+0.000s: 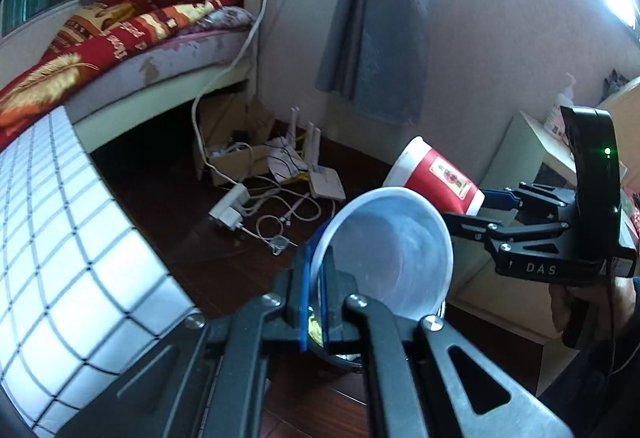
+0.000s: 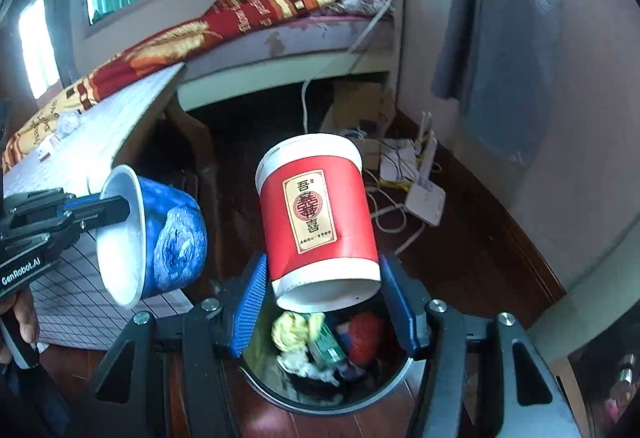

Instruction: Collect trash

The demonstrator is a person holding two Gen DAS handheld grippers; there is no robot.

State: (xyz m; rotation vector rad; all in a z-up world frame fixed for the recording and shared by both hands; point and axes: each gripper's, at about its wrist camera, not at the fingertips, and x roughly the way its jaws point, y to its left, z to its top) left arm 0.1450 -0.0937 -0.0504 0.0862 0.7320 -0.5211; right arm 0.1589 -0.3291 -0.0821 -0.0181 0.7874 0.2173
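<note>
Right wrist view: your right tool (image 2: 322,292) gripped the red paper cup (image 2: 318,215) by its base end, blue pads pressed on either side, mouth pointing away toward the far bed (image 2: 256,17). Directly beneath the cup sat the dark bin (image 2: 394,372), already holding crumpled yellow, white and red scraps. The cup hung above the bin's opening, tilted, not yet inside it.

At left in the same view, your left tool (image 2: 120,207) pinched the wall of the blue cup (image 2: 176,238), one finger inside the white interior and the other outside. That cup lay on its side in the air, just beside the edge of the grid-patterned worktop (image 2: 120,109) and left of the bin, not over it.

Left wrist view: the blue cup (image 1: 390,250) showed its pale interior, rim clamped between closed jaws. The red cup (image 1: 434,175) and right tool (image 1: 486,207) showed beyond it, at right.

Step in hand, by my reading: delivery to the bin, both cups carried, neither dropped. Next move, as I judged it, called for you to lower the red cup a little and open the right tool so it fell clear of the pads. The blue cup then needed carrying right, over the opening, before release. Risk: the red cup could catch the bin rim and tip out onto the wooden floor (image 2: 480,238).
</note>
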